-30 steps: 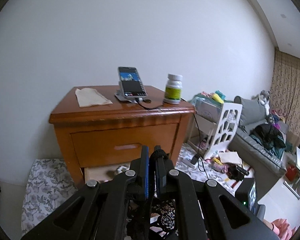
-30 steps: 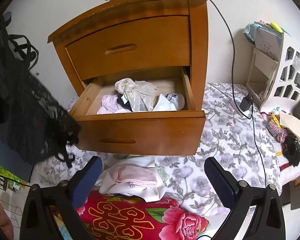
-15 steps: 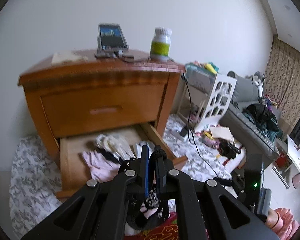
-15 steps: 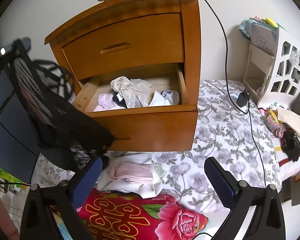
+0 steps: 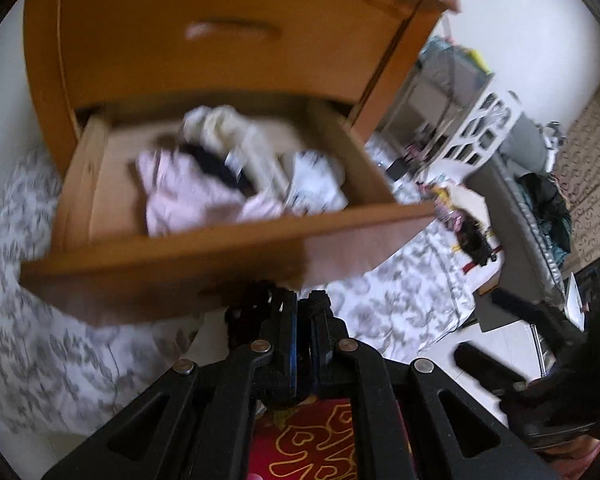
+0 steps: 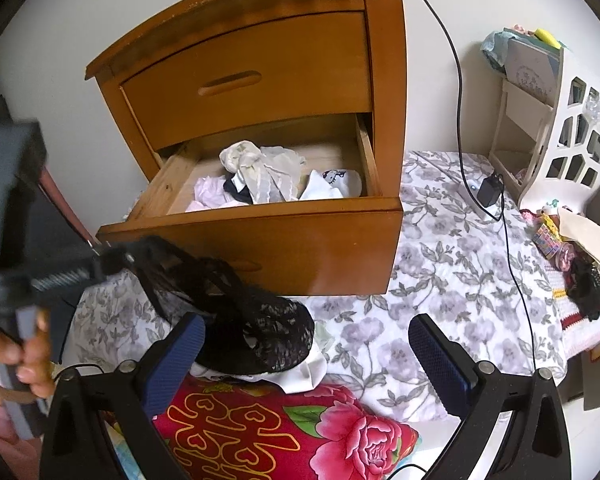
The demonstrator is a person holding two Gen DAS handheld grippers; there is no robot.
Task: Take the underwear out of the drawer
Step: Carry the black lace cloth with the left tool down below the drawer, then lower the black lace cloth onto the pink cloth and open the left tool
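A wooden nightstand has its lower drawer [image 6: 260, 236] pulled out, with pink, cream, black and white underwear [image 6: 260, 180] inside. My left gripper [image 5: 303, 320] is shut on black lace underwear [image 6: 256, 320], whose bulk rests on a small pile of white and pink clothes [image 6: 300, 372] in front of the drawer. In the right wrist view the left gripper [image 6: 112, 260] comes in from the left, held by a hand [image 6: 16, 364]. My right gripper [image 6: 306, 352] stands open and empty above the pile and a red flowered cloth [image 6: 280, 432].
A grey-flowered mat [image 6: 452, 280] covers the floor right of the nightstand. A black cable with a charger [image 6: 490, 192] hangs down beside it. A white cut-out shelf [image 6: 556, 136] stands at the right, with small clutter [image 6: 576, 256] in front.
My left gripper has swung down from above the nightstand to the front of the drawer, lowering the black lace underwear onto the pile. The right gripper has barely moved.
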